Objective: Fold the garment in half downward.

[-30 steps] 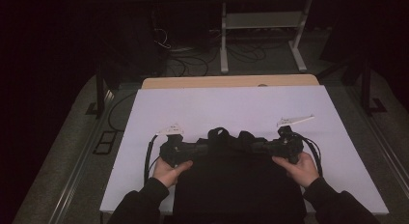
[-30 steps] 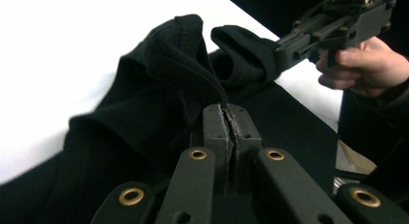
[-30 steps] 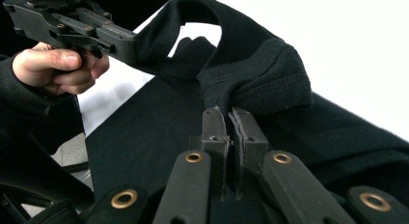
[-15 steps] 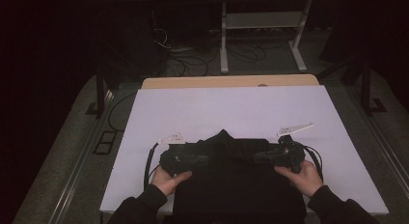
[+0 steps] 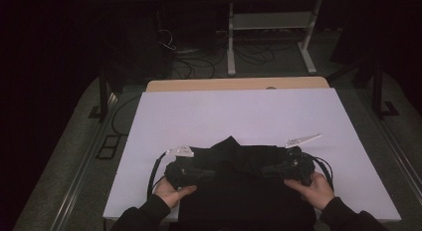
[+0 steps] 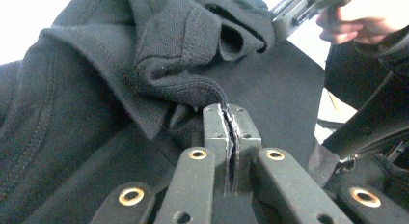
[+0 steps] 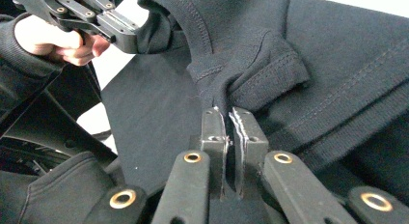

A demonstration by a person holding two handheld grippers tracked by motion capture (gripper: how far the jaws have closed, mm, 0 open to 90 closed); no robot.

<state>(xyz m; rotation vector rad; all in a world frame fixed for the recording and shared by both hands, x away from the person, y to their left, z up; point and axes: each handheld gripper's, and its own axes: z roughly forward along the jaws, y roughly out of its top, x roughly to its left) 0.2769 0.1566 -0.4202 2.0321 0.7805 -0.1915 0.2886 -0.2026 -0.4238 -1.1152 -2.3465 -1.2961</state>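
Left gripper (image 6: 226, 113) jaws clamped on a fold of black sweatshirt (image 5: 244, 186) fabric; right gripper (image 7: 230, 115) likewise pinches a ribbed edge. Both hold the garment's far edge, which lies at the near side of the white table (image 5: 239, 116), draping off toward the person.

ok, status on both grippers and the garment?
Left gripper shut on black garment, pinching a fold of fabric. Right gripper shut on it likewise. Garment bunched between them at the near edge of the white table. Nothing in the way.
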